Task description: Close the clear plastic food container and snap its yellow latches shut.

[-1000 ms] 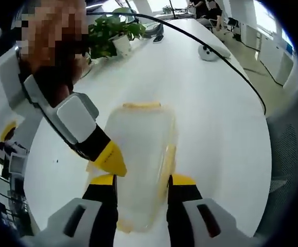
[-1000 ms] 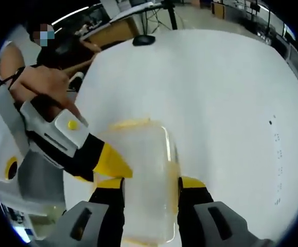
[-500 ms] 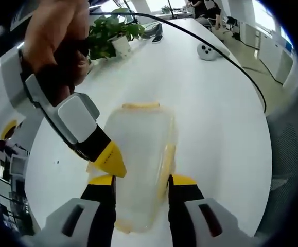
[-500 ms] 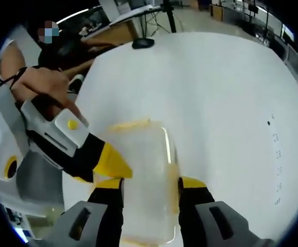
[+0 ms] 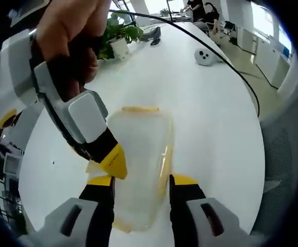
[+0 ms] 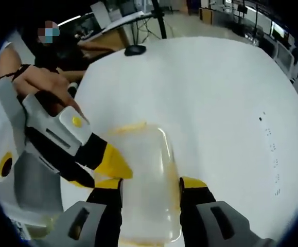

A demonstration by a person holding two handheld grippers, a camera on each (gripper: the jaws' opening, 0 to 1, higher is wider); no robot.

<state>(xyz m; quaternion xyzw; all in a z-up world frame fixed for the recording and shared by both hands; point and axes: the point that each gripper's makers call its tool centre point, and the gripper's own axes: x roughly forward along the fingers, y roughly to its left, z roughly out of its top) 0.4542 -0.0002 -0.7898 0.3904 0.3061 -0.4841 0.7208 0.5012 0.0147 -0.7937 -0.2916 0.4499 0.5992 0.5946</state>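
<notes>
Currently, item one: a clear container (image 5: 138, 164) with its lid down, lying on the white surface (image 5: 210, 113); in the left gripper view it sits between that view's own two jaws at 6 o'clock, and in the right gripper view the container (image 6: 146, 190) sits likewise.

Item two: yellow latches. One latch (image 5: 139, 109) shows at the far short end, toward 12 o'clock; another (image 5: 163, 164) runs along the long edge at 3 o'clock of the box. Whether either is snapped cannot be told.

Item three: left gripper (image 5: 141, 181), jaws apart, straddling the container's long sides with yellow tips against or just beside the walls; contact cannot be confirmed.

Item four: right gripper (image 6: 150, 184), jaws likewise apart, astride the box. It enters the left gripper view from 10 o'clock, its yellow tip (image 5: 112, 160) touching the container's edge.

Item five: background. A potted plant (image 5: 119, 37) and a black cable (image 5: 215, 56) toward 12 o'clock; a person's hand (image 5: 71, 25) at 11 o'clock.

Risks, as judged: the smooth box may skid across the slick surface if one gripper presses unopposed; a latch pushed off-centre may flex and spring back instead of seating; uneven pressure may lift the lid's opposite edge.
</notes>
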